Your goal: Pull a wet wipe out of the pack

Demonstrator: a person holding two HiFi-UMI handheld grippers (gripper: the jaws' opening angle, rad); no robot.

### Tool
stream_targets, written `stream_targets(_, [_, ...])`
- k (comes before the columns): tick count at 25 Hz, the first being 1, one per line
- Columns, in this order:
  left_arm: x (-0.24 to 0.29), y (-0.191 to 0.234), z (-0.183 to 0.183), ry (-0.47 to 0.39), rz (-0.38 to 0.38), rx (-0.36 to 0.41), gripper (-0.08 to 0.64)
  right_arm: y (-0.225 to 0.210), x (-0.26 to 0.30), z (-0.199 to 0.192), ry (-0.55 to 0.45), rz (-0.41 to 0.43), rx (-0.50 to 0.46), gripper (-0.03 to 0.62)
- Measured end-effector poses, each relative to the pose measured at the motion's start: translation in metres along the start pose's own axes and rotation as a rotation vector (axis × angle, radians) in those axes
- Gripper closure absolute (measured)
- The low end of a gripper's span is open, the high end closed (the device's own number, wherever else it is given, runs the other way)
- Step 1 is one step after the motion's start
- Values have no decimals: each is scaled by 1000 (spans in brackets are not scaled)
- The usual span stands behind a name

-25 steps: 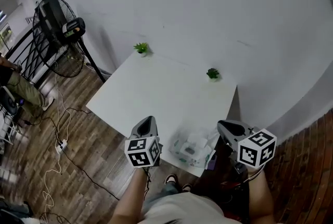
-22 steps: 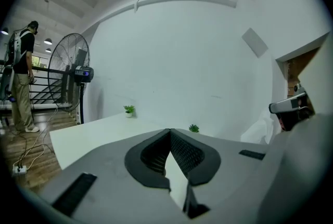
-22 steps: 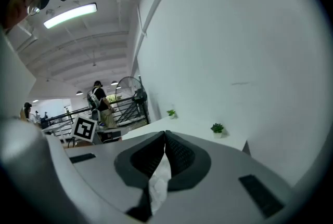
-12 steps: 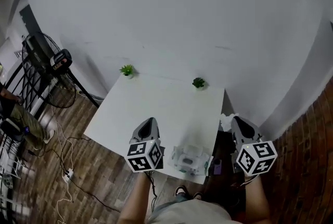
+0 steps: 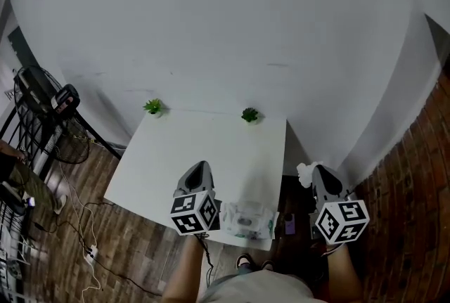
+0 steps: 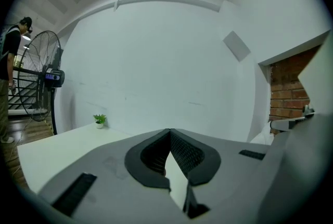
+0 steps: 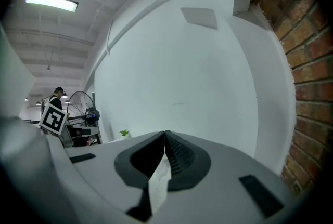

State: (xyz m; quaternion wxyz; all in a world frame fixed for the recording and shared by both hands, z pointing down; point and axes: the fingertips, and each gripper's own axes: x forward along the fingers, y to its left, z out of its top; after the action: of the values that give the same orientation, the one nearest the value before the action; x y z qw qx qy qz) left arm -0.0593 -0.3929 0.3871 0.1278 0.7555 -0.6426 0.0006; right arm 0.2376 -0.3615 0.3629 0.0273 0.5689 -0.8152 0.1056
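Right gripper (image 5: 317, 170) jaws pinch wet wipe (image 5: 304, 172); pack (image 5: 249, 220) on table (image 5: 176, 154)

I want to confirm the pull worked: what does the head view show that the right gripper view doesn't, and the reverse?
Head view only: the pack lying at the table's near edge. Right gripper view only: the right gripper, jaws shut on the wipe, and a brick wall. Both: the white wipe, the fan, a small plant.

The right gripper (image 5: 320, 173) now sits farther right of the pack (image 5: 247, 220) than before, off the table (image 5: 183, 154). The wipe (image 5: 304, 173) in its jaws is now free of the pack.
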Motion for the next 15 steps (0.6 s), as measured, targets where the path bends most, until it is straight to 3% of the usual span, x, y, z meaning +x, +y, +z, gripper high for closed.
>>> stream_targets(8, [1,-1,-8,18,-12,-1,558,-12,-9,-4,9,-59,-4,588])
stream_targets(15, [1,8,-14,28,-1,-18,558,-10,-5,-4,18,-51,11,588])
